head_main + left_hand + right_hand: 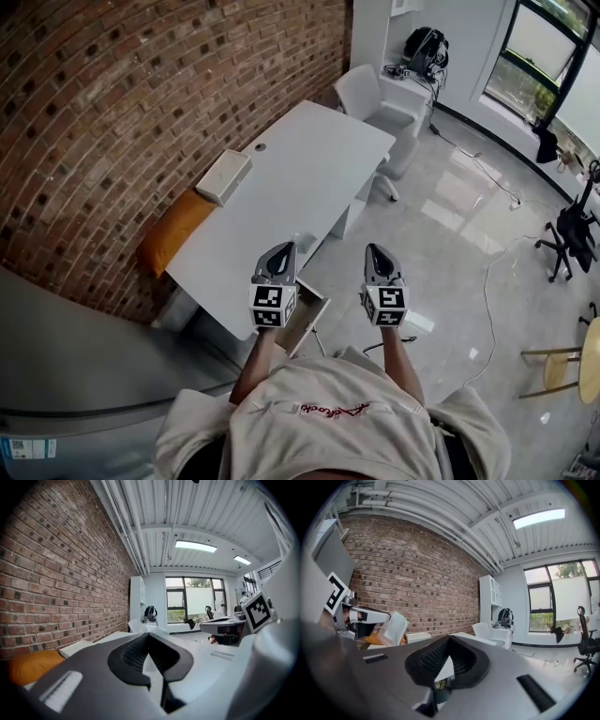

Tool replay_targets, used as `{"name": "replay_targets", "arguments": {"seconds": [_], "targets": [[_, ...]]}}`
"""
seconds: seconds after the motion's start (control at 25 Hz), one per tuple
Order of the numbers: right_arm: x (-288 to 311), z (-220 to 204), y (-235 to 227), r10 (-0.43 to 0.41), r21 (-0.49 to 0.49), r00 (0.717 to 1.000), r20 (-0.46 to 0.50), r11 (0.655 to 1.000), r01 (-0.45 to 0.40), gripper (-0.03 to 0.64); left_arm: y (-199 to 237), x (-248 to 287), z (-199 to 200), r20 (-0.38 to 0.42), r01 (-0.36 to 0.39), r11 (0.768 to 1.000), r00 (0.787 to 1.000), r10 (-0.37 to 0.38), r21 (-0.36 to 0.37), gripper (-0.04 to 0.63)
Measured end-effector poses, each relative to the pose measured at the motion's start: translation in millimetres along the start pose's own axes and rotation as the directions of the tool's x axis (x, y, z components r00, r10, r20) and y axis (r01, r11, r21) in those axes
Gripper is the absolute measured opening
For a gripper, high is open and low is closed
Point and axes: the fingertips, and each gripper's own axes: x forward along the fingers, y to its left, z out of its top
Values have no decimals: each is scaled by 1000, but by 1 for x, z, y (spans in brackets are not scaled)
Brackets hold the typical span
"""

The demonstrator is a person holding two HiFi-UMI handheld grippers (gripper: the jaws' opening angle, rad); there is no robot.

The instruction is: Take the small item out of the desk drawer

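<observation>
Both grippers are held side by side over the near end of the white desk (281,178). My left gripper (283,247) is shut and holds nothing, its jaw tips meeting in the left gripper view (149,635). My right gripper (374,248) hangs off the desk's right edge, above the floor. It is also shut and holds nothing (449,638). Below the left gripper a drawer (307,317) stands pulled out from the desk's near end. The gripper's cube covers part of it and its inside is hidden. No small item shows in any view.
A flat white box (223,176) lies on the desk by the brick wall (103,103). An orange cushion (173,230) sits between desk and wall. A white chair (375,101) stands at the far end. Cables (487,272) trail over the glossy floor, with office chairs at right.
</observation>
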Motion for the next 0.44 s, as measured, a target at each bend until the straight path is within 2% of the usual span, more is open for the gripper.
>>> {"name": "replay_targets", "arguments": {"seconds": [0.44], "targets": [[1,3,1,6,-4,1000,5,1000,-6,11,-1,0,5,10,-2,1000,1000,2,3,9]]}}
